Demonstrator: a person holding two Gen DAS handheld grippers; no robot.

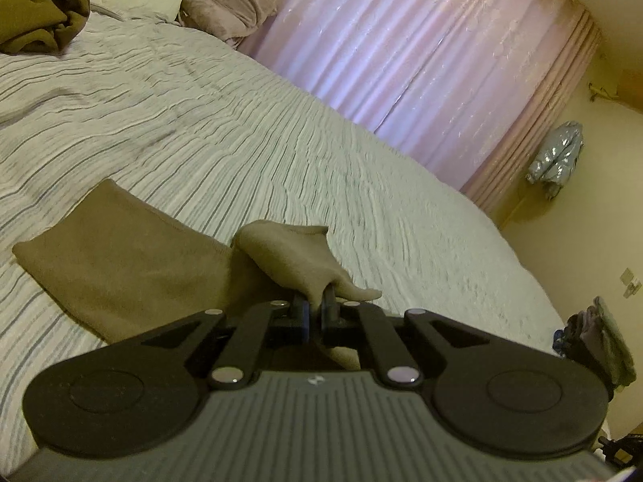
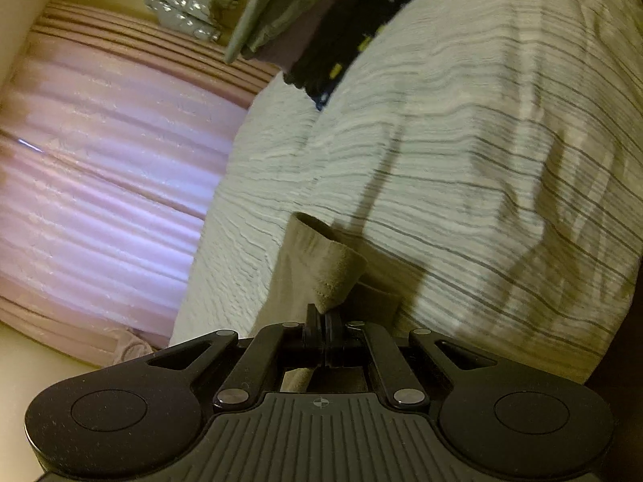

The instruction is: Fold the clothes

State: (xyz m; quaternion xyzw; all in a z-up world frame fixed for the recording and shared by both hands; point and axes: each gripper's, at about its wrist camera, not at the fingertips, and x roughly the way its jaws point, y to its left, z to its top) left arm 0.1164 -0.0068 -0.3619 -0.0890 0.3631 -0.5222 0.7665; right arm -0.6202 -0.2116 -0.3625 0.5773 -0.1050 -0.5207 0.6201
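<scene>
Mid-fold, by the look of things: left tool (image 1: 315, 301) clamped on a pinch of the tan garment (image 1: 132, 261), right tool (image 2: 323, 315) clamped on a hemmed cuff of the same cloth (image 2: 321, 265). Garment spread on the striped bed (image 1: 241, 128), flat panel trailing toward nine o'clock of the left tool, gripped edges raised off the cover. Probably an early fold, with final flattening and stacking left to do. Crumpled brown clothes (image 1: 36, 8) at eleven o'clock on the bed, seemingly unfolded. Small stack of clothes (image 2: 321, 20) at twelve o'clock in the right view, apparently done. No containers visible anywhere.
</scene>
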